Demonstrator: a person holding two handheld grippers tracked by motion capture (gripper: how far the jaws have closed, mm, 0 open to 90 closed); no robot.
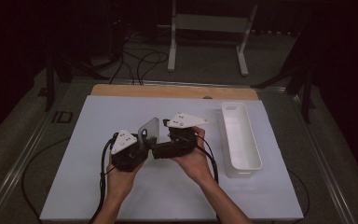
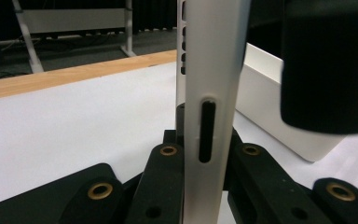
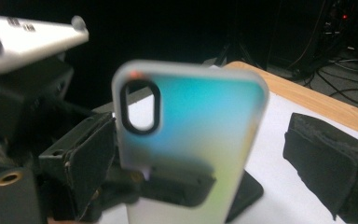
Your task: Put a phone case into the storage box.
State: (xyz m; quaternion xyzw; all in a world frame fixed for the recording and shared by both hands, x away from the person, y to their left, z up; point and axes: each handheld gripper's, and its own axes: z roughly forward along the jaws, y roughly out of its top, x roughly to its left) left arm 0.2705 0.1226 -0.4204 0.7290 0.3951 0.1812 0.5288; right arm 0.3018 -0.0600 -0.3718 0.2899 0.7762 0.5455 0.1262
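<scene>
Thing in hand: a phone case, thin and flat, with rounded corners and a frosted, see-through body.
Where it is: just left of the middle of the high view, standing upright above the white table cover, between the two grippers.
Its look from the side: in the left gripper view the case shows edge-on as a pale, narrow upright strip up the middle of the frame, with a dark slot cut low in the edge and small dark cut-outs near the top.
Its look from the flat face: in the right gripper view the case fills the middle of the frame, blurred, tinted blue-green above and yellowish lower down, with a milky rim.
Camera opening: a black-rimmed oval hole at the case's upper left corner in the right gripper view, with the table cover seen through it.
Left gripper: its jaws are closed on the lower end of the case; in its own view the black jaws press the pale strip from both sides.
Right gripper: it lies level in the right hand, pointing towards the case; one padded jaw stands apart from the case at the right of its own view, and I cannot tell how wide the claw stands.
Hands: left hand and right hand come up from the bottom edge of the high view.
Bin: a long white bin lies to the right of the grippers, well apart from the case.
</scene>
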